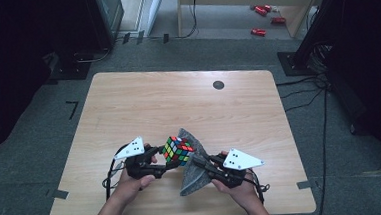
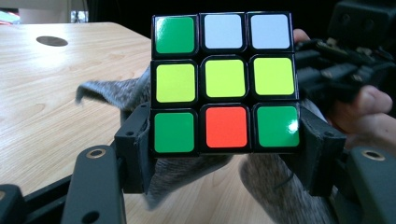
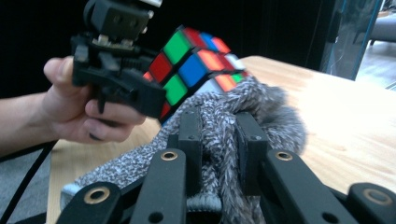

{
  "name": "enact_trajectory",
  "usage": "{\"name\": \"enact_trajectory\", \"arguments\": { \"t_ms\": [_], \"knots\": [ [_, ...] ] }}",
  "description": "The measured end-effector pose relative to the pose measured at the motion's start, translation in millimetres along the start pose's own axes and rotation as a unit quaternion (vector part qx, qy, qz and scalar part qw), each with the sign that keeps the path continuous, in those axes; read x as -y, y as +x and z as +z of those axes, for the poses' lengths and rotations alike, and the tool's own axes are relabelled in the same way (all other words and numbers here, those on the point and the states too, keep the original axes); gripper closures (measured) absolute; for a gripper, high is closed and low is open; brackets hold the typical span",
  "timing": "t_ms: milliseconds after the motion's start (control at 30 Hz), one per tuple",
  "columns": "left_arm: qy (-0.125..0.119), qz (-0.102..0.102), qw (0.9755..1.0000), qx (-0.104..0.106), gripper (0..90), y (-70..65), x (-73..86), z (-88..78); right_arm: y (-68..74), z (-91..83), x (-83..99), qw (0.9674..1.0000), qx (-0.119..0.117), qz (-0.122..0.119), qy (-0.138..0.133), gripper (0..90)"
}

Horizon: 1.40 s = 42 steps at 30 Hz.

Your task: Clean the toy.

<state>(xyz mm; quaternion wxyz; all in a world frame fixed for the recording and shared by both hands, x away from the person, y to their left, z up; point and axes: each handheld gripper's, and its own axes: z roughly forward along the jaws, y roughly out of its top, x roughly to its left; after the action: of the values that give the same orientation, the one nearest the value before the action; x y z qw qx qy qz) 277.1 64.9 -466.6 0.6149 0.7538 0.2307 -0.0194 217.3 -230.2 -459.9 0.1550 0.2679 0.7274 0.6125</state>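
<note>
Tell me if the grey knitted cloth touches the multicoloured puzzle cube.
Touching. Right gripper view: the grey knitted cloth, pinched by the right gripper, presses against the multicoloured puzzle cube.

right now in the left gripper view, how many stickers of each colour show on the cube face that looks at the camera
On the facing side of the cube, held between the left gripper's fingers:
green: 3
yellow: 3
white: 2
red: 1
total: 9
</note>
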Motion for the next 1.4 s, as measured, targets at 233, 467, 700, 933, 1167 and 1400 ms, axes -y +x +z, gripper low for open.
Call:
{"name": "enact_trajectory", "arguments": {
  "t_ms": [233, 467, 700, 933, 1167, 1400],
  "knots": [
    [-0.011, -0.006, 0.9999, 0.000, 34.8, 2.3, -1.5, -5.1, 16.1, 15.9, 6.8, 0.9983, -0.035, -0.024, 0.041, 76.2],
    [-0.001, 0.000, 1.0000, 0.000, 34.8, -0.8, -0.6, 0.0, 1.6, 0.5, -1.6, 0.9998, -0.008, 0.013, -0.010, 76.0],
    [-0.008, -0.009, 0.9999, -0.004, 34.8, 2.5, -1.3, -5.1, 16.2, 16.2, 6.1, 0.9972, -0.057, -0.013, 0.046, 75.4],
    [0.000, -0.006, 1.0000, 0.002, 34.8, 0.7, 0.0, -0.5, -0.6, -2.4, -3.4, 0.9994, -0.022, 0.023, -0.013, 75.9],
    [-0.012, -0.013, 0.9998, -0.004, 34.8, 5.3, -1.2, -7.2, 15.8, 13.2, 1.9, 0.9974, -0.062, -0.008, 0.034, 75.7],
    [-0.009, -0.008, 0.9999, -0.009, 34.8, 6.0, -0.9, -7.9, -11.0, -9.6, -4.6, 0.9999, 0.005, 0.011, 0.005, 76.0]
  ]
}}
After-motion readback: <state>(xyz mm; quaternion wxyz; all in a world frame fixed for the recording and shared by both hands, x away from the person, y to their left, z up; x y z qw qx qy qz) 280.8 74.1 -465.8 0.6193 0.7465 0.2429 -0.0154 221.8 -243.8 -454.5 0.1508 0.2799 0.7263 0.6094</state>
